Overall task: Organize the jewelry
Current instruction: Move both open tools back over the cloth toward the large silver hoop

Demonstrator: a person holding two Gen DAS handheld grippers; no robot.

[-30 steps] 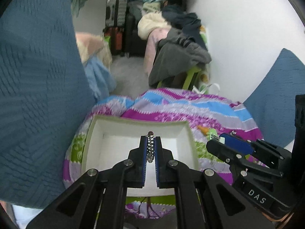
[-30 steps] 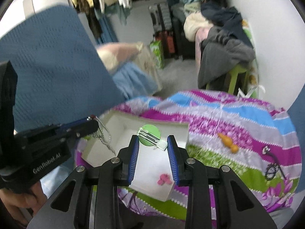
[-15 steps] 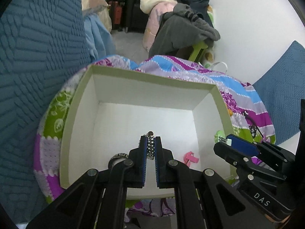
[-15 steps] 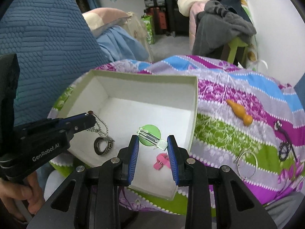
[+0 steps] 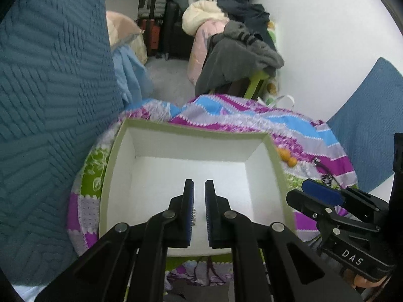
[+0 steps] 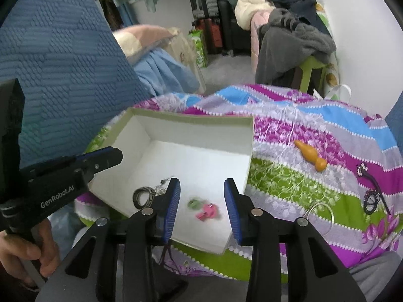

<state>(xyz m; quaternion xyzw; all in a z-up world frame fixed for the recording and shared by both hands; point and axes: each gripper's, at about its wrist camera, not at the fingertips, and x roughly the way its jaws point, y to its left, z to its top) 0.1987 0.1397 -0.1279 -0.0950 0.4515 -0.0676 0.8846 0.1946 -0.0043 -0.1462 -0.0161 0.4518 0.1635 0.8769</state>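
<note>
While a striped bedspread (image 6: 289,130) lies under a white box (image 6: 191,123), both tongs hang over it, left tongs (image 5: 199,188) just parted, right tongs (image 6: 202,188) opened wider, both empty, ring on chain (image 6: 143,196), green piece (image 6: 193,203), pink clip (image 6: 206,212) inside the box.

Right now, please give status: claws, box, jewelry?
Both claws, left claw and right claw, just opened, nothing pinched. Ring on chain and pink clip in white box. Nothing in the way.
</note>
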